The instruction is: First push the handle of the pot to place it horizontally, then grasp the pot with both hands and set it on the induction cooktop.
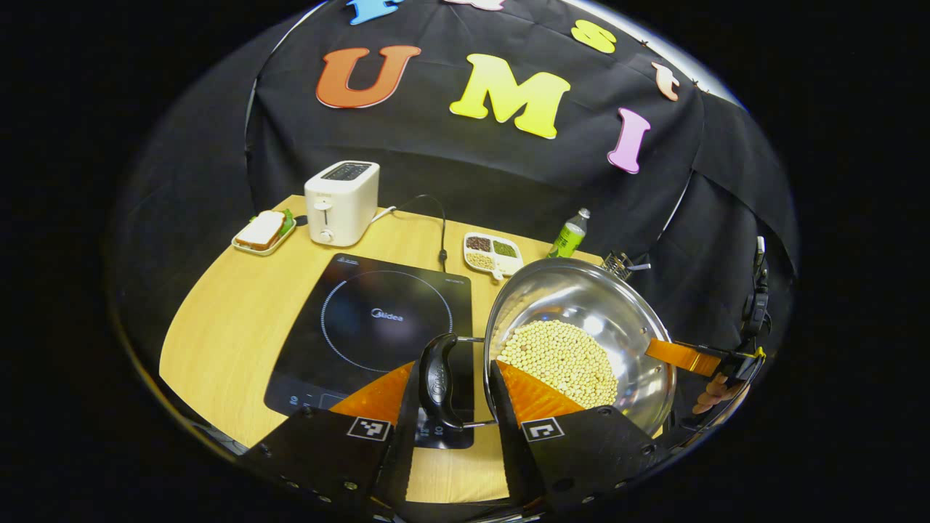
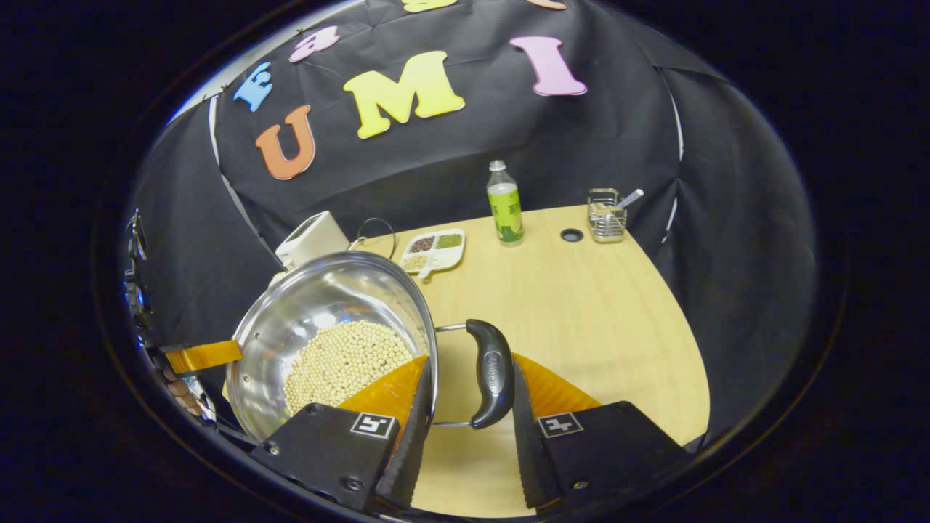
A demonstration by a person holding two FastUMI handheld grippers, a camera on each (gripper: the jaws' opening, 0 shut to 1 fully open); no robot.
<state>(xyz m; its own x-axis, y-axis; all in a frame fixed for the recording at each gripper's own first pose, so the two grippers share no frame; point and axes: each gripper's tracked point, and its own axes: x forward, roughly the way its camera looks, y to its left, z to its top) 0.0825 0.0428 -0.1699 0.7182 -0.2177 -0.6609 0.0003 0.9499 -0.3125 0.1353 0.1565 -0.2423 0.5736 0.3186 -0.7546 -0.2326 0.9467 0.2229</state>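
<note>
Black housings on left gripper (image 1: 456, 407) and right gripper (image 2: 465, 428), each with two square black-and-white markers (image 1: 368, 428) near the finger bases. Round screws (image 2: 353, 482) along housing edges. Serrated inner finger edges, flat ribbed outer faces. Other unit farther off: black frame, dark cables (image 1: 755, 305), yellow bit at the mount.

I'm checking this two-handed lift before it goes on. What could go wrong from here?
1. The pot holds loose beans and looks tilted; more tilt could spill them.
2. Each gripper, left gripper and right gripper, has only a narrow side handle between its fingers; uneven lifting may twist it loose.
3. The cooktop sits close beside; the pot could knock its edge.
</note>
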